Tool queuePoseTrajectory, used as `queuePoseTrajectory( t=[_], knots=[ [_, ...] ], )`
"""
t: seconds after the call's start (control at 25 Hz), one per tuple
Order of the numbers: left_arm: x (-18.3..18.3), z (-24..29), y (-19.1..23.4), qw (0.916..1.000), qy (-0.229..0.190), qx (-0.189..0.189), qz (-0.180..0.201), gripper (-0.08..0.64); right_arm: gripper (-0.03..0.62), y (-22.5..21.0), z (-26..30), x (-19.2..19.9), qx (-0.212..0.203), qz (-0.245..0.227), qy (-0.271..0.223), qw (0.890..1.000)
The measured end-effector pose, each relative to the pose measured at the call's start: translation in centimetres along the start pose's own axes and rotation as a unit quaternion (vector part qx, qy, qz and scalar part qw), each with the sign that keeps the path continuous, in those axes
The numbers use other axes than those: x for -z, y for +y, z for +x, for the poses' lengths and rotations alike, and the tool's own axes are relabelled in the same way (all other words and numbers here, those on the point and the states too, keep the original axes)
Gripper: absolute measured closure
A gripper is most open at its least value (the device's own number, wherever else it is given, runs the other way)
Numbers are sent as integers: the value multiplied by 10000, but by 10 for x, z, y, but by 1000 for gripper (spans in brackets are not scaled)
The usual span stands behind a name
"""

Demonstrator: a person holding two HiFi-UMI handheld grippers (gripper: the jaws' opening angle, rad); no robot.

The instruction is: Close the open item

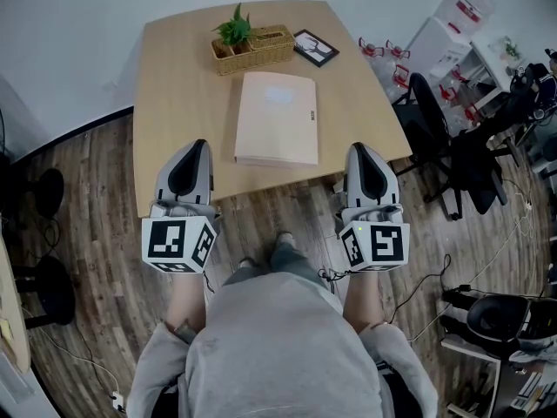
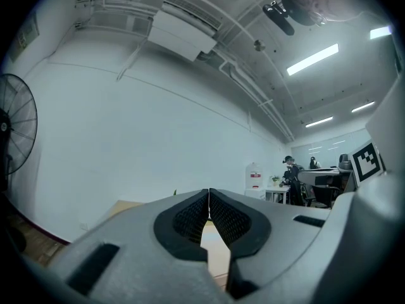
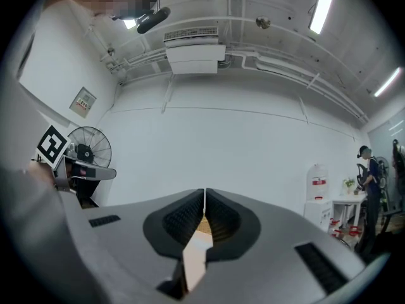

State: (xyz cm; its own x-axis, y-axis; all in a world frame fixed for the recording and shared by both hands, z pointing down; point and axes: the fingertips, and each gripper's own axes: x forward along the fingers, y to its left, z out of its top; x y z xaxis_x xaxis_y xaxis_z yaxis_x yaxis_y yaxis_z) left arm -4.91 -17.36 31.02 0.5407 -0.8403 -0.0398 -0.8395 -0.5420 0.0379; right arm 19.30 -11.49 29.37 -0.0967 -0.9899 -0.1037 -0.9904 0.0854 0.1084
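Note:
A pale pink book [image 1: 277, 118] lies flat with its cover down on the wooden table [image 1: 178, 77], near the front edge. My left gripper [image 1: 198, 144] hovers over the table's front left edge, to the left of the book. My right gripper [image 1: 359, 149] hovers at the front right edge, to the right of the book. Neither touches the book. In the left gripper view the left gripper [image 2: 209, 192] has its jaws pressed together with nothing between them. The right gripper [image 3: 204, 192] is likewise shut and empty in its own view.
A wicker basket [image 1: 252, 49] with a small green plant [image 1: 233, 27] and a framed picture [image 1: 315, 47] stand at the table's far side. Black office chairs [image 1: 435, 138] crowd the right. A standing fan [image 3: 88, 147] is at the left. Cables lie on the wood floor.

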Motion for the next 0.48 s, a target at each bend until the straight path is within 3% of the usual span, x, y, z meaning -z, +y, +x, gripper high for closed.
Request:
queuePoseTrajectory(
  t=[0.48],
  knots=[
    [1, -8, 5, 10000, -7, -33, -40, 549, 578, 6, -6, -1, -14, -71, -13, 10000]
  ],
)
